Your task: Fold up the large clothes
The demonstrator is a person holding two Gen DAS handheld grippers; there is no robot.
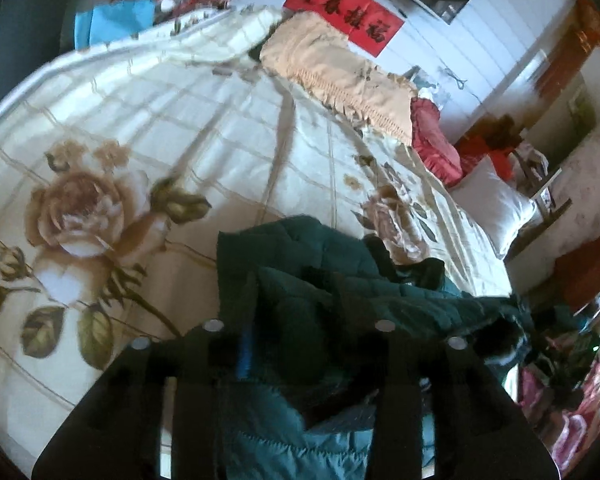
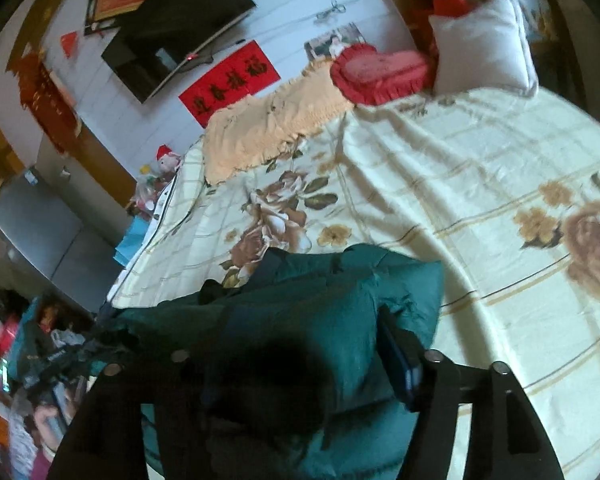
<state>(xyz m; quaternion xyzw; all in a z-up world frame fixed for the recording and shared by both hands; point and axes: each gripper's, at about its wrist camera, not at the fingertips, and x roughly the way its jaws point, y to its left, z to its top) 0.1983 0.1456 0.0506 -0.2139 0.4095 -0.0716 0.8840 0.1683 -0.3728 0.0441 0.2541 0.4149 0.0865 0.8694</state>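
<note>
A dark green quilted jacket point(image 1: 300, 288) hangs bunched in front of my left gripper point(image 1: 300, 344), over the near edge of a bed. Its fingers point(image 1: 239, 356) stand apart with thick jacket fabric filling the gap, so it holds the jacket. In the right wrist view the same green jacket point(image 2: 340, 300) drapes over and between the fingers of my right gripper point(image 2: 300, 364). One blue-padded finger point(image 2: 404, 364) presses the fabric from the right; the other finger is buried under dark cloth. Both grippers hold the jacket lifted above the bedspread.
The bed carries a cream bedspread with rose prints point(image 1: 139, 160). A peach blanket point(image 1: 332, 76), a red heart cushion point(image 1: 436, 140) and a white pillow point(image 1: 496, 204) lie along the far side. A wall-mounted TV point(image 2: 171, 28) and clutter beside the bed point(image 2: 27, 360) show.
</note>
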